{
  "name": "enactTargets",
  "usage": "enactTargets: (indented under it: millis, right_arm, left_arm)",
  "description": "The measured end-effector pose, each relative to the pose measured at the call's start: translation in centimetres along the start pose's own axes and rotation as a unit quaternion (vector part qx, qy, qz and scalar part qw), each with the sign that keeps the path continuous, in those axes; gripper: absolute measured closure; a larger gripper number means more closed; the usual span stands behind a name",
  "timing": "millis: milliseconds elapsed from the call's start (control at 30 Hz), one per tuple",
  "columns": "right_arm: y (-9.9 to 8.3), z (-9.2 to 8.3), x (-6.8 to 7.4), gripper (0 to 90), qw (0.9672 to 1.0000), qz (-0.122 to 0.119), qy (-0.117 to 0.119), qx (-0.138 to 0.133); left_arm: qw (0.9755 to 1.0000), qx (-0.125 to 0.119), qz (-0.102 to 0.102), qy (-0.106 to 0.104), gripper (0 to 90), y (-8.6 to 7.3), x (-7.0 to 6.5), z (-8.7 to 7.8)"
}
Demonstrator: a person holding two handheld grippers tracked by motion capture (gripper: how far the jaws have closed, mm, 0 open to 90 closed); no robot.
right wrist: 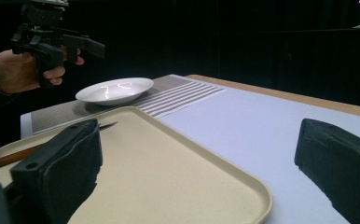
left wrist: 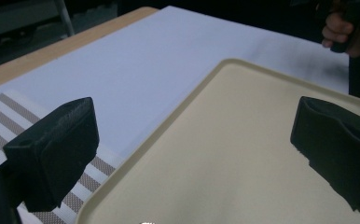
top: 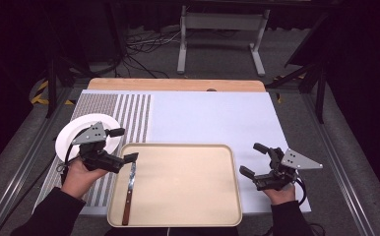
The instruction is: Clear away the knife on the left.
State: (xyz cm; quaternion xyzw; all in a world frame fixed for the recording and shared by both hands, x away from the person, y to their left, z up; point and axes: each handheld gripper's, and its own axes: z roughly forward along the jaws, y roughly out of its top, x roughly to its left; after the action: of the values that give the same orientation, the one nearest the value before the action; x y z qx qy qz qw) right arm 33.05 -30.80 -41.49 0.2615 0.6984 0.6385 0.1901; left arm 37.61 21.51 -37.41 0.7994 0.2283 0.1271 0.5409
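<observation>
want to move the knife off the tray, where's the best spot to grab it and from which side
Probably the brown wooden handle of the knife, the thicker end. It lies flat along the left edge of the tray, handle toward the person and blade pointing away. Come straight down from above with the open left gripper, jaws set across the handle; the raised tray rim close beside it leaves little room for a low sideways approach.

We see our left hand (top: 79,176) at the lower left of the high view, holding the left gripper (top: 124,145). Its two jaws stand wide apart with nothing between them, and they point to the right. Our right hand (top: 279,192) is at the lower right, holding the right gripper (top: 254,160). Its jaws are wide apart too, pointing left. Dark sleeves come in from the bottom edge.
</observation>
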Motion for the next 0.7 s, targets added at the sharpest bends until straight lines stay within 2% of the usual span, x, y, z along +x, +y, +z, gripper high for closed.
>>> enactTargets:
  millis: [167, 267, 300, 400, 500, 600, 667, 700]
  right_arm:
    - [0.0, 0.0, 0.1, 1.4, 1.0000, -0.003, -0.002, 0.002]
    - [0.1, -0.1, 0.1, 1.4, 1.0000, -0.003, -0.003, 0.002]
    - [0.1, -0.1, 0.0, 1.4, 1.0000, -0.003, -0.004, 0.001]
    - [0.1, -0.2, 0.0, 1.4, 1.0000, -0.007, -0.005, 0.002]
    - [0.1, -0.2, 0.0, 1.4, 0.9999, -0.012, -0.007, 0.003]
    - [0.1, -0.3, 0.1, 1.4, 0.9998, -0.018, -0.008, 0.005]
    - [0.2, -0.3, 0.1, 1.4, 0.9997, -0.020, -0.009, 0.005]
    - [0.2, -0.3, 0.1, 1.4, 0.9997, -0.021, -0.010, 0.004]
  left_arm:
    - [0.9988, -0.048, 0.006, 0.003, 1.9, -0.5, 0.1, -1.0]
    - [0.9984, -0.056, 0.009, 0.005, 1.9, -0.7, 0.1, -1.4]
    - [0.9978, -0.064, 0.013, 0.012, 1.9, -0.8, 0.1, -1.6]
    - [0.9969, -0.079, 0.005, 0.007, 1.4, -1.3, 0.5, -2.3]
    - [0.9956, -0.092, 0.009, 0.008, 1.3, -1.8, 0.6, -3.1]
    - [0.9941, -0.106, 0.016, 0.015, 1.3, -2.3, 0.7, -3.9]
    - [0.9926, -0.116, 0.024, 0.028, 1.3, -2.7, 0.7, -4.4]
    - [0.9924, -0.119, 0.021, 0.025, 1.3, -2.8, 0.7, -4.6]
